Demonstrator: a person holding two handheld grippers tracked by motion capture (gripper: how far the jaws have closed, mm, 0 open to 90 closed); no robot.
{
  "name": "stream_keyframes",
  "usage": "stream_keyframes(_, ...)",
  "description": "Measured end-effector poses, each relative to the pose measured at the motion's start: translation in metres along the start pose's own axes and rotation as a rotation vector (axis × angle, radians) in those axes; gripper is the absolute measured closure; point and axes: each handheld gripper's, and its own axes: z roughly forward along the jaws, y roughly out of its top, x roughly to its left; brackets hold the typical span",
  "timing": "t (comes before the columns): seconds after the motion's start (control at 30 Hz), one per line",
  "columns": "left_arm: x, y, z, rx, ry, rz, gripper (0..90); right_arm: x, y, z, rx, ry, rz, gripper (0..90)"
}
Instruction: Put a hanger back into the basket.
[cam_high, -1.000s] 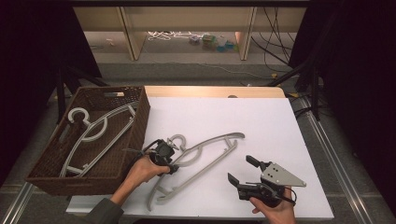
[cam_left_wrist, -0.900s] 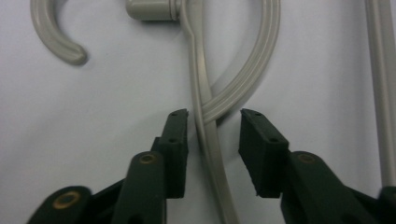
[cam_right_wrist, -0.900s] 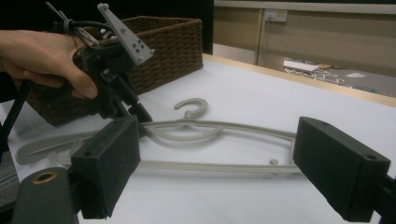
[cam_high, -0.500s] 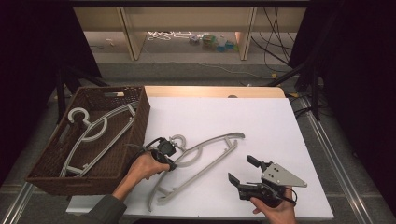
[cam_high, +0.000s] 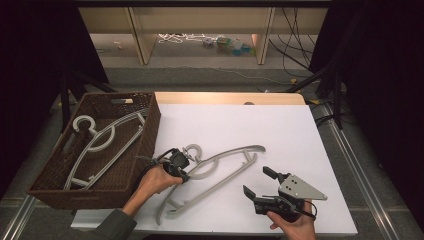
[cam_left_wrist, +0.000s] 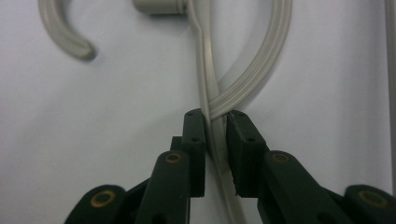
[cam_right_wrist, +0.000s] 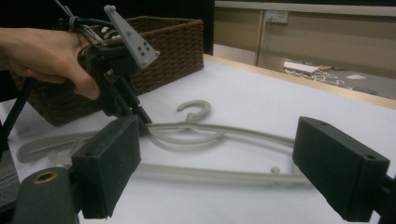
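My left claw (cam_high: 181, 167) comes in low from the near left, my hand (cam_high: 152, 180) wrapped round it, wrist bent toward the middle of the white bench (cam_high: 260, 125). Its jaws are pinched nearly together on the grey plastic hanger (cam_high: 220, 165), gripping the thin shoulder arm just below the hook (cam_high: 192, 150); the left gripper view shows the strip clamped between both pads. The hanger lies flat on the bench, its long axis running from near left to far right, the hook pointing toward the far left, just beside the wicker basket (cam_high: 145, 145). A second grey hanger (cam_high: 100, 140) lies inside that basket at the left. My right claw (cam_high: 259, 184) rests at the near right, held from below in my right hand (cam_high: 292, 225), jaws spread wide and holding nothing, aimed left toward the hanger. No writing or label can be read on anything.
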Motion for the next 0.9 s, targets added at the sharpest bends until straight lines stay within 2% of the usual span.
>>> stream_keyframes(0.07, 0.000, 0.001, 0.000, -0.020, 0.007, -0.005, 80.4, 0.000, 0.000, 0.001, -0.009, 0.004, 0.001, 16.1)
stream_keyframes(0.1, -0.001, 0.001, -0.001, -0.044, 0.012, -0.033, 80.8, -0.001, 0.000, 0.000, -0.012, 0.004, -0.003, 16.1)
stream_keyframes(0.17, 0.000, 0.002, -0.004, -0.054, 0.021, -0.022, 81.3, -0.002, 0.000, 0.000, -0.004, 0.003, 0.004, 16.1)
stream_keyframes(0.3, 0.004, 0.002, -0.011, -0.111, 0.026, -0.041, 81.4, -0.002, 0.000, 0.000, -0.003, 0.004, 0.000, 16.0)
stream_keyframes(0.33, 0.003, 0.002, -0.012, -0.119, 0.024, -0.058, 81.4, -0.001, 0.000, 0.000, -0.004, 0.004, 0.002, 16.1)
stream_keyframes(0.43, 0.004, 0.002, -0.017, -0.169, 0.046, -0.052, 81.5, -0.001, 0.000, 0.000, -0.011, -0.006, 0.000, 16.0)
stream_keyframes(0.47, 0.004, 0.003, -0.019, -0.166, 0.042, -0.050, 81.6, 0.000, -0.001, 0.002, -0.018, 0.006, 0.012, 16.0)
stream_keyframes(0.5, 0.004, 0.003, -0.021, -0.185, 0.047, -0.055, 81.6, -0.001, 0.000, 0.001, -0.003, 0.007, 0.005, 16.0)
stream_keyframes(0.63, 0.004, 0.004, -0.029, -0.223, 0.043, -0.067, 81.6, -0.001, -0.001, 0.001, -0.005, 0.005, 0.006, 16.1)
stream_keyframes(0.9, 0.005, 0.005, -0.041, -0.260, 0.030, -0.073, 81.7, -0.002, 0.000, 0.001, -0.007, 0.003, 0.007, 16.1)
